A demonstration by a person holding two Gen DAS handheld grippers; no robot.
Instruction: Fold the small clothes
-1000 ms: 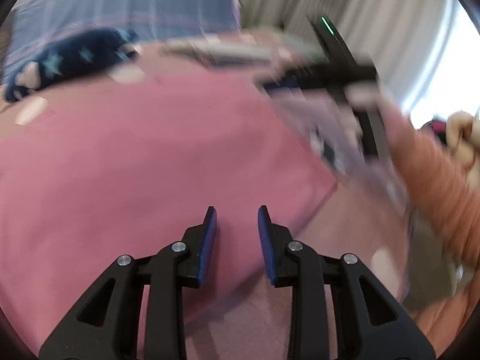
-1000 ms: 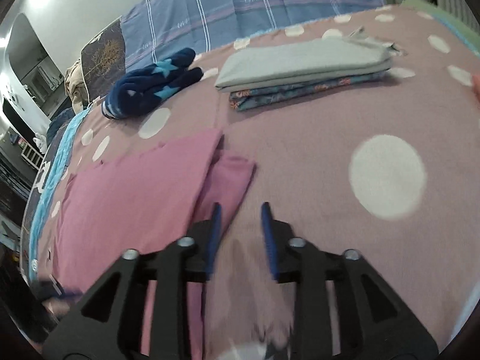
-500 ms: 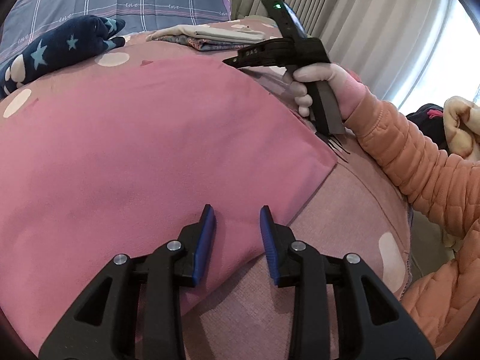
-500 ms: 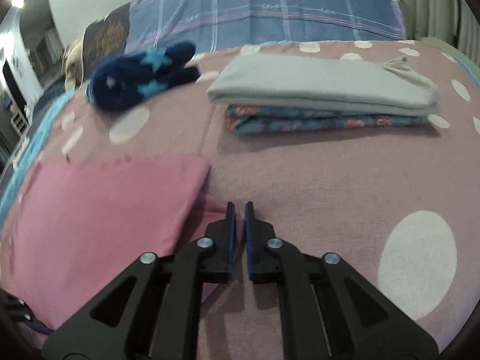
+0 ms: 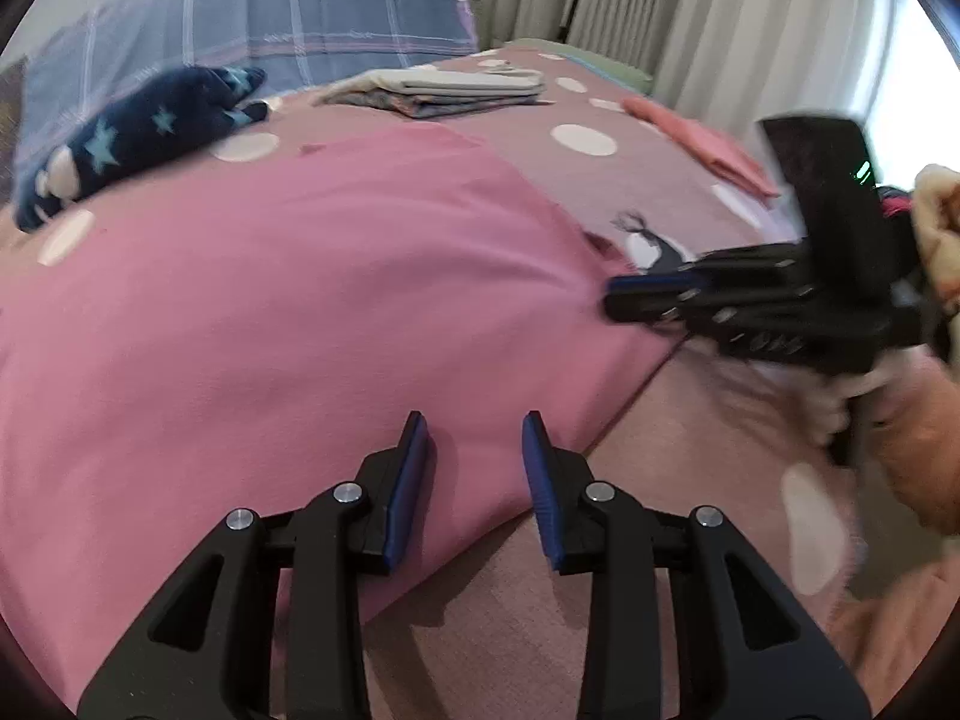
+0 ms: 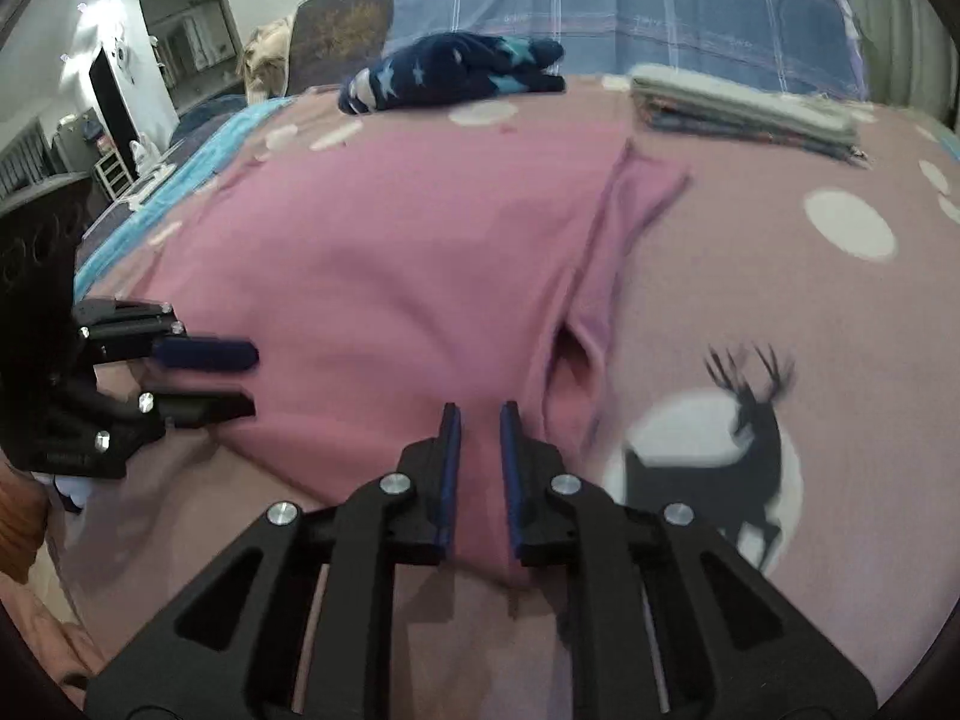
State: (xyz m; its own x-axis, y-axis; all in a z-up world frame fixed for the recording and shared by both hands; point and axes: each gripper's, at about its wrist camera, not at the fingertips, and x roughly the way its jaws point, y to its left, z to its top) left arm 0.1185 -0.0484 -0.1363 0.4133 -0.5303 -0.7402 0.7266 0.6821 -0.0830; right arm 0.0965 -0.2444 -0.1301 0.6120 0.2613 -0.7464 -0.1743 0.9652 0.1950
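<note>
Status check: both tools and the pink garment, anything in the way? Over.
Left tool open over near hem of pink garment. Right tool open, narrow gap, at the garment's near right corner. Folded stack and navy star socks lie beyond, clear of the fold.

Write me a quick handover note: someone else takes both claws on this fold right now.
Left claw: open, empty, over the near edge of the pink garment.
Right claw: open with a narrow gap, straddling that garment's near right corner, not clamped.
Garment lies flat on the dotted bedspread, one sleeve already tucked in.
Done: folded stack at the far end.
Left: grip the near edge and fold.
</note>
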